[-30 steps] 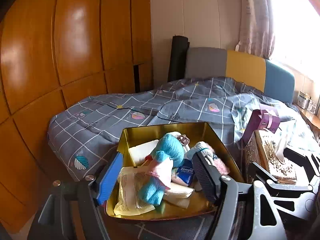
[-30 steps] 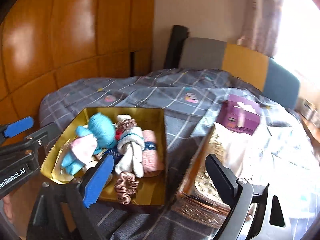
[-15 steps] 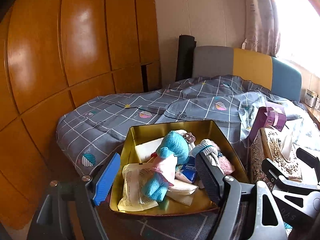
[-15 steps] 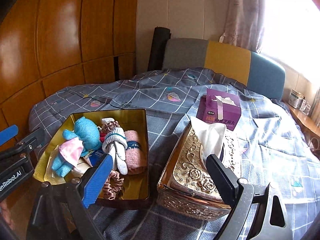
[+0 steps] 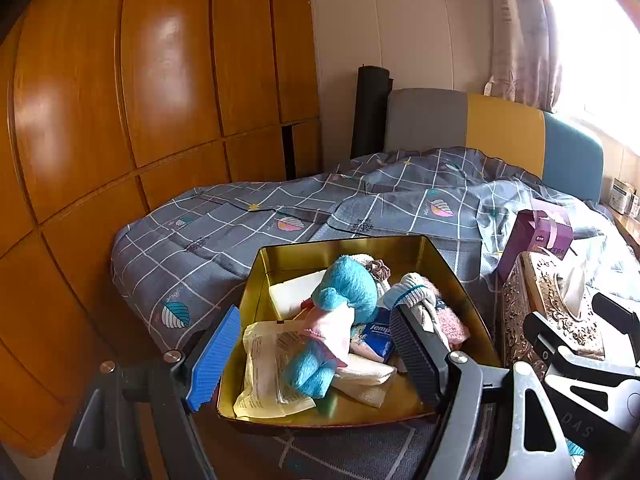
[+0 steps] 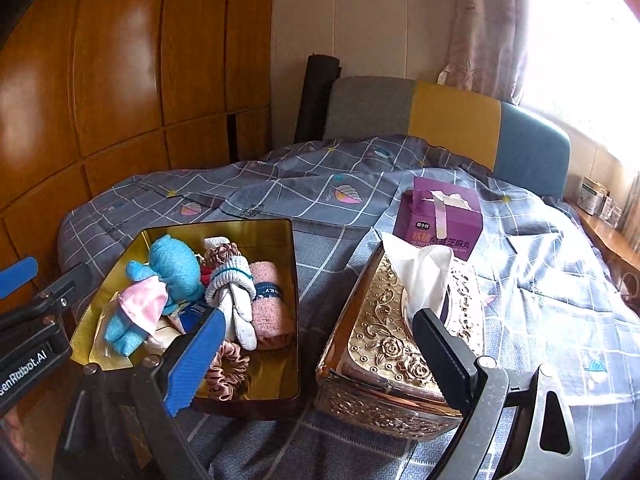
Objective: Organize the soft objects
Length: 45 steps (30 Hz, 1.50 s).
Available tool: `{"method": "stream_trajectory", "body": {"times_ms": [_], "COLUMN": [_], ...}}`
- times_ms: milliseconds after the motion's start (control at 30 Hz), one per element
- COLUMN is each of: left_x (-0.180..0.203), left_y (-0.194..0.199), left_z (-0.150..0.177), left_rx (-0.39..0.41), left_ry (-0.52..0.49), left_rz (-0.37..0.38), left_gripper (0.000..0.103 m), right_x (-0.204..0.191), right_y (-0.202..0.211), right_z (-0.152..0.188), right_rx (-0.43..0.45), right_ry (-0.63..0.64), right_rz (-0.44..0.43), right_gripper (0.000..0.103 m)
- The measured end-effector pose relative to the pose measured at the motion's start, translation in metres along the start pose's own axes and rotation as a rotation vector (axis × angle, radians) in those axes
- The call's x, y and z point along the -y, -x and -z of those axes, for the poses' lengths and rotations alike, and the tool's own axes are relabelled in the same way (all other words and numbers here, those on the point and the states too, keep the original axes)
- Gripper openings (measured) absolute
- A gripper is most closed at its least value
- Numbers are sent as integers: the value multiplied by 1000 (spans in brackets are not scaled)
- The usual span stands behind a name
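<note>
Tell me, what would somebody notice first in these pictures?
Probably the gold tin on the bed, crammed with soft things, with a fuzzy blue doll lying on top. Just right of it stands an ornate gold tissue box with a white tissue poking up, and a purple box behind it.

1. Your blue knitted doll (image 5: 344,312) covers most of the packets beneath it in the gold tin (image 5: 344,246).
2. The Tempo pack (image 5: 376,338) shows only a corner.
3. The windowsill items (image 6: 596,200) are too small to identify.
</note>
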<state>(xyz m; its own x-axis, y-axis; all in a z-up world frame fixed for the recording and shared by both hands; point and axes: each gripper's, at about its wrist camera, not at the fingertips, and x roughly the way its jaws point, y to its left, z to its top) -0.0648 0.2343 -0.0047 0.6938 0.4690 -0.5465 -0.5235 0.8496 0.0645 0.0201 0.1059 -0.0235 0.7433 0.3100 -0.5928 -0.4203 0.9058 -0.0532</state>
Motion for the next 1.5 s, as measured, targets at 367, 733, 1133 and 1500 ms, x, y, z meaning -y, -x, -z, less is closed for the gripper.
{"method": "stream_trajectory", "body": {"times_ms": [367,733,1133,1500], "left_x": [-1,-1,0,0], "left_y": [-1,0,0,-1], "left_z": [2,2,2,2], "left_rx": [-7,-5,-9,-13], "left_ry": [-4,-7,-12,-22], "left_rz": [-2,-2,-2,-4], "left_gripper": [78,78,78,78], "right_x": [1,1,0,-1], "right_y": [-1,-1,-3,-4], "right_z": [0,1,0,0], "right_rx": [-1,-1,-3,-4], "right_ry": [-7,-7,-11,-11], "right_rz": [5,3,8,10], "right_gripper": [95,95,95,95]}}
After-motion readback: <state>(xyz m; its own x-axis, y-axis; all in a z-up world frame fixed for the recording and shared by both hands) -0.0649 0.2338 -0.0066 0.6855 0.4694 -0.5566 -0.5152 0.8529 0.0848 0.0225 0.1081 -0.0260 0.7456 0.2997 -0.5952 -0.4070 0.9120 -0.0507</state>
